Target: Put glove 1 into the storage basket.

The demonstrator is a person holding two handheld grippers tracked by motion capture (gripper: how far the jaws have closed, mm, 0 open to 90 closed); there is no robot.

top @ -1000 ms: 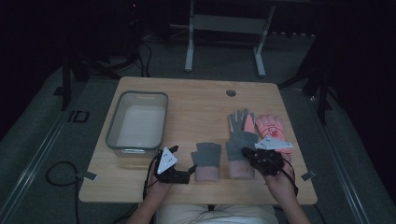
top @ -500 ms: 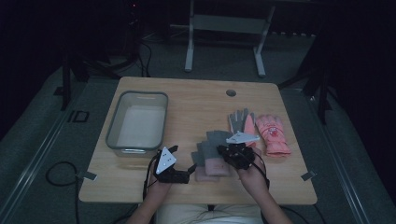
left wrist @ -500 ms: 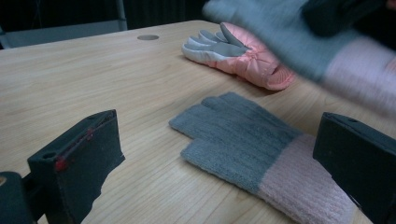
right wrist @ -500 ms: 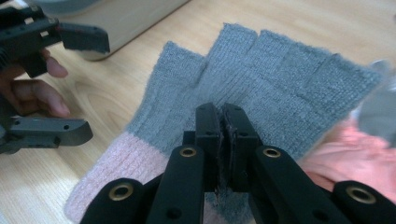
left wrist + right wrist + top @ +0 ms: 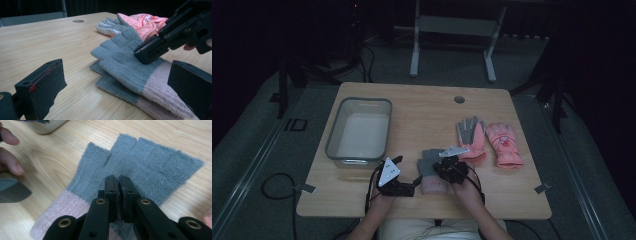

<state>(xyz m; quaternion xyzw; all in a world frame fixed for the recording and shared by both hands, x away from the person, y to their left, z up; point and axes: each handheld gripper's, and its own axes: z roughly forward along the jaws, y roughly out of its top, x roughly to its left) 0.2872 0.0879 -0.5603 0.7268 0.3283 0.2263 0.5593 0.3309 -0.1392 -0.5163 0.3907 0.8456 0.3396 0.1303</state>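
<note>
Two grey knit fingerless gloves with pink cuffs lie stacked near the table's front edge. In the left gripper view the upper glove rests askew on the lower one. My right gripper is shut, and its tips press down on the upper glove's palm. I cannot tell whether any fabric is pinched. The same gripper comes in from the right in the left gripper view. My left gripper lies low on the table, open wide, with the gloves' cuffs just ahead of its jaws.
A clear plastic bin stands at the left of the wooden table. A grey-palmed glove and a pink padded glove lie side by side at the right. A round hole sits near the far edge.
My right gripper has moved left and down, from beside the pink padded glove onto the knit gloves, still shut. The left gripper has stayed in place.
</note>
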